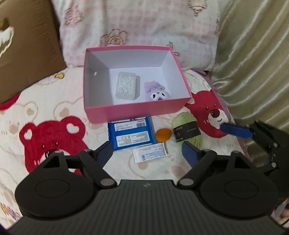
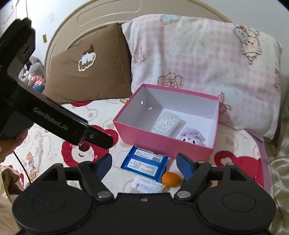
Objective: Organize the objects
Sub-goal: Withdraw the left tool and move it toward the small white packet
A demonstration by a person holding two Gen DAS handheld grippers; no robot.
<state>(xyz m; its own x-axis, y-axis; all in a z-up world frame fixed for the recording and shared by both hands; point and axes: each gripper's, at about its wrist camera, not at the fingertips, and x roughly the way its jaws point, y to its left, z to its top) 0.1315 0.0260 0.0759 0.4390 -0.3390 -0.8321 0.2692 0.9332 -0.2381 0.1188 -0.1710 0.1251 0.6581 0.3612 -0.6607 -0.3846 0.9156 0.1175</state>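
Note:
A pink box (image 1: 133, 110) (image 2: 162, 144) sits open on the bed. Inside it lie a clear plastic case (image 1: 126, 85) (image 2: 165, 123) and a purple plush toy (image 1: 157, 91) (image 2: 191, 137). In front of the box lie a blue packet (image 1: 131, 132) (image 2: 144, 164), a small white sachet (image 1: 150, 152) (image 2: 147, 185), an orange egg-shaped sponge (image 1: 163, 135) (image 2: 171, 178) and a ball of green yarn (image 1: 187, 129). My left gripper (image 1: 146, 153) hangs open above the sachet, holding nothing. My right gripper (image 2: 144, 165) is open over the blue packet, also holding nothing, and shows at the right edge of the left wrist view (image 1: 252, 130).
The bedspread (image 1: 54, 112) carries red bear prints. A pink checked pillow (image 2: 198, 59) and a brown cushion (image 2: 86, 72) lean against the headboard (image 2: 101, 16) behind the box. A gold satin cover (image 1: 256, 54) lies bunched on the right. The left gripper's black body (image 2: 54, 119) crosses the right wrist view.

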